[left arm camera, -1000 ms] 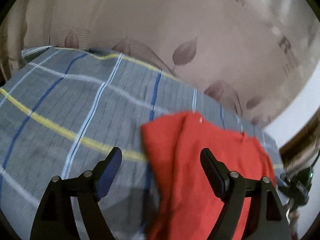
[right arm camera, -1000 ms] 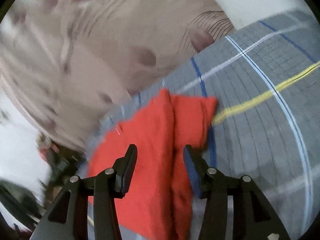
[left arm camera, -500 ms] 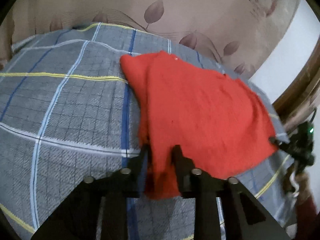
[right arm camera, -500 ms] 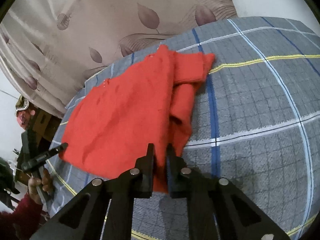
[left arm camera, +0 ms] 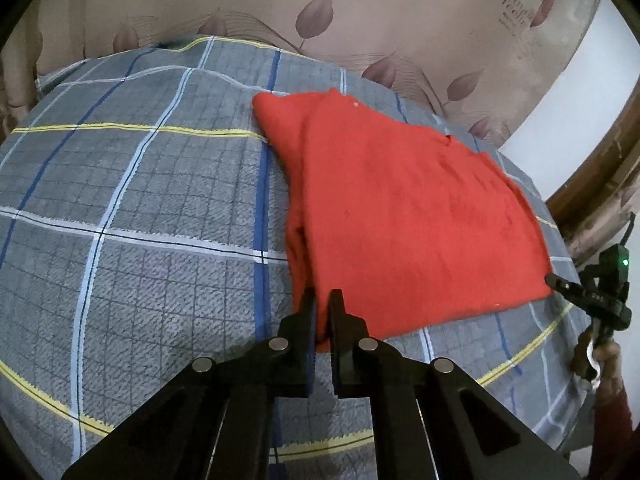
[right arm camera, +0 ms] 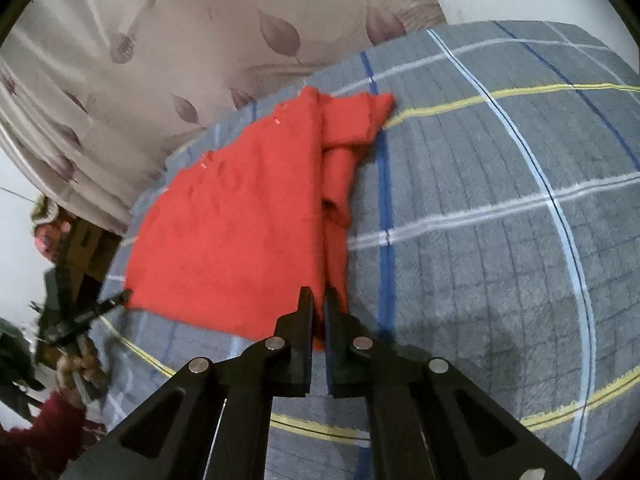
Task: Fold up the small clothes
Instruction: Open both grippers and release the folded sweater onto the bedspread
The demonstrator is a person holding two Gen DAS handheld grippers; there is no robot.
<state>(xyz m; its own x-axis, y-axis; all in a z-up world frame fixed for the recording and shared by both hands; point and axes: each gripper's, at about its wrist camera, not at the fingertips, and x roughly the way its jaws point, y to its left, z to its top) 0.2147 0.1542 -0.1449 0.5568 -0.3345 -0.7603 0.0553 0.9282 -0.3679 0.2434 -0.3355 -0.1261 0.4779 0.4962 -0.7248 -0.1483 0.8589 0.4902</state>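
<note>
A small red garment (left arm camera: 400,208) lies spread on a grey plaid blanket (left arm camera: 140,220), one side folded over into a narrow strip. My left gripper (left arm camera: 323,296) pinches the garment's near corner at that folded edge; its jaws are closing the last bit and the pads press the cloth. At the far right corner of the garment the right gripper (left arm camera: 554,280) shows. In the right wrist view the right gripper (right arm camera: 315,294) is shut on the near corner of the red garment (right arm camera: 240,220), and the left gripper (right arm camera: 120,296) reaches the far left corner.
The blanket (right arm camera: 480,240) runs wide to the side away from the garment. A beige leaf-print curtain (left arm camera: 320,8) hangs behind the bed. A wooden frame (left arm camera: 592,176) stands at the right. A red sleeve (right arm camera: 48,420) holds the other gripper.
Both grippers came down to the garment's near edge and went from open to shut on its corners. The garment now lies flatter and fills more of each view.
</note>
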